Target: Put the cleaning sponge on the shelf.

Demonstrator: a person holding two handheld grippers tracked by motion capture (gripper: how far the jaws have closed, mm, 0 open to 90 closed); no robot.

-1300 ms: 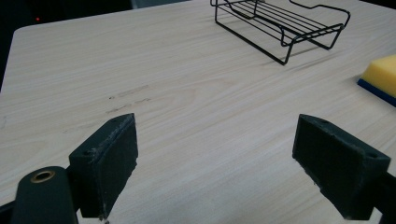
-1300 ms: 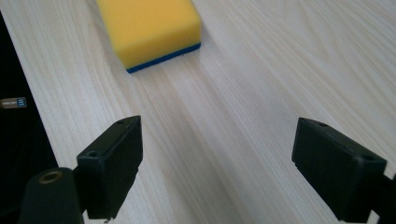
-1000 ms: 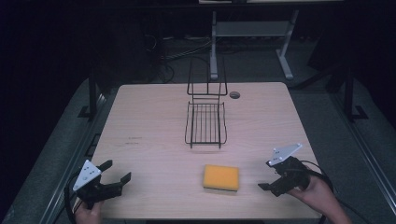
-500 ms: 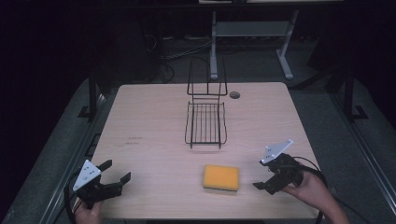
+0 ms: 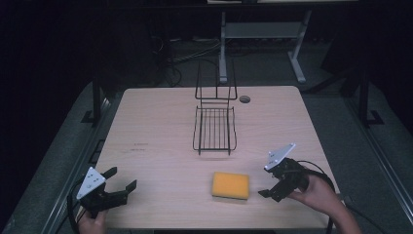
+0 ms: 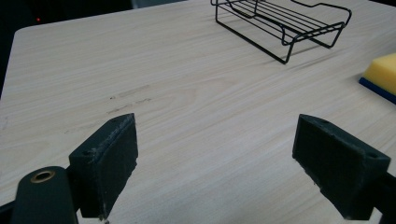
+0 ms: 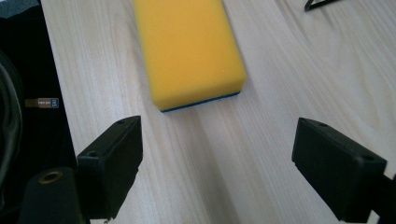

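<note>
R gripper [image 5: 269,191]: jaws spread wide, nothing pinched. Yellow sponge [image 5: 231,185] w/ blue underside flat on wooden table [image 5: 160,126], just ahead of R fingertips, near, not touching. L gripper [image 5: 120,183]: jaws spread too, bare tabletop betw. them. Sponge well off to far right of L fingers; black wire rack [image 5: 215,127] further ahead.

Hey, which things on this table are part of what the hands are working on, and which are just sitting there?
In the job:
sponge, faced by the open right gripper

Lying about:
wire rack
left gripper, open, over bare table
</note>
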